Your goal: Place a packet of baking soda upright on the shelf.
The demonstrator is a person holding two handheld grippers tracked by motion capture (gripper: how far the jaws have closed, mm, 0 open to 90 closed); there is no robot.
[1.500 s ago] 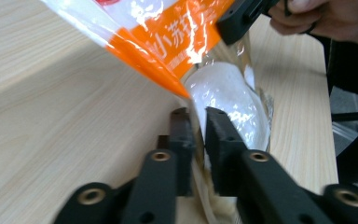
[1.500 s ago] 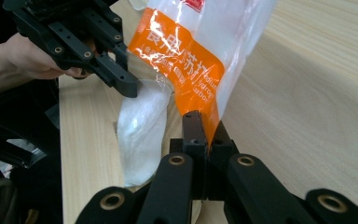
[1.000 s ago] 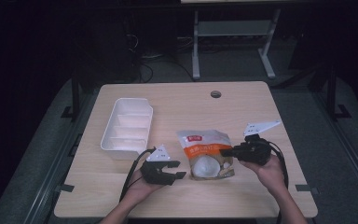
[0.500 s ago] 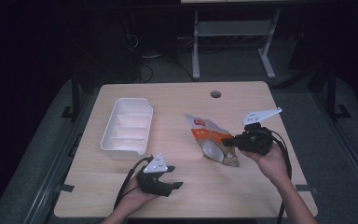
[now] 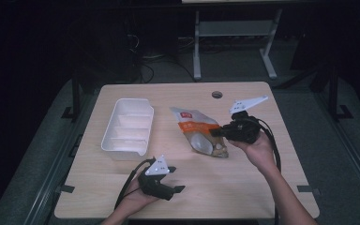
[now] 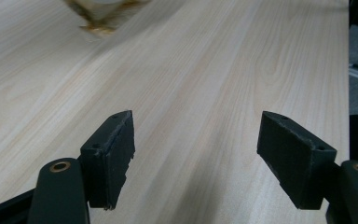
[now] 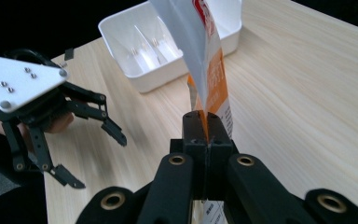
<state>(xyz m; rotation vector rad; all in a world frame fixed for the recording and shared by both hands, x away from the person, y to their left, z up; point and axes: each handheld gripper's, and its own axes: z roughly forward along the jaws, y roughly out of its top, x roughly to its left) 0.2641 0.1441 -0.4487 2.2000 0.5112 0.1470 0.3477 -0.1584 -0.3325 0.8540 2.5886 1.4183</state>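
At table centre: right gripper [image 5: 218, 133] clamped on pouch [image 5: 198, 132] edge, left gripper [image 5: 176, 190] open, empty. Thin-edge pinch, could slip if swung toward tray [image 5: 126, 127].

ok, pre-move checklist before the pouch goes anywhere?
1. Right gripper shut on pouch edge: ok.
2. Pouch lifted off the table: cannot tell; it hangs tilted from the grip.
3. Left gripper open, holding nothing: ok.
4. Left gripper apart from the pouch: ok, near the front edge.
5. White tray compartments empty: ok, three visible, nothing in them.
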